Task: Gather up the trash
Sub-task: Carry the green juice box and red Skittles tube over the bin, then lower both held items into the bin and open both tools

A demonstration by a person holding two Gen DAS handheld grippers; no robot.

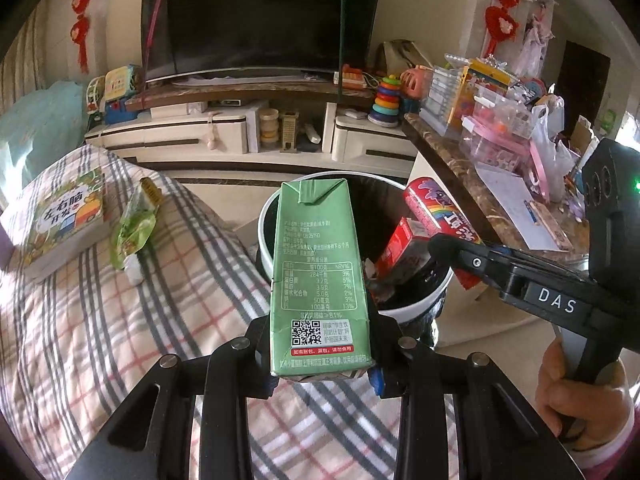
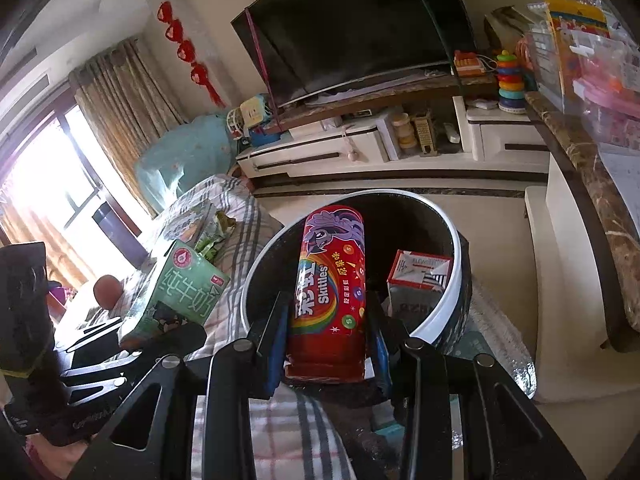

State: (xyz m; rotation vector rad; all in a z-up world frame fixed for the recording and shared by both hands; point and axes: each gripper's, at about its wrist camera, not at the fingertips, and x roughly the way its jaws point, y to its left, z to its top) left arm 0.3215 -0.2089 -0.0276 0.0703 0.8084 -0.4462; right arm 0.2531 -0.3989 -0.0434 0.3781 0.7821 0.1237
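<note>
Trash is in both your grippers: the left gripper (image 1: 320, 364) pinches a green carton (image 1: 318, 276) just beside the bin (image 1: 416, 306), and the right gripper (image 2: 326, 356) pinches a Skittles tube (image 2: 330, 280) over the bin's rim. A red carton (image 2: 420, 280) already lies inside the bin.

Green milk carton (image 1: 318, 280) upright beside bin (image 1: 416, 307); red Skittles tube (image 2: 330, 276) over bin; red-white carton (image 2: 420, 284) inside.
</note>
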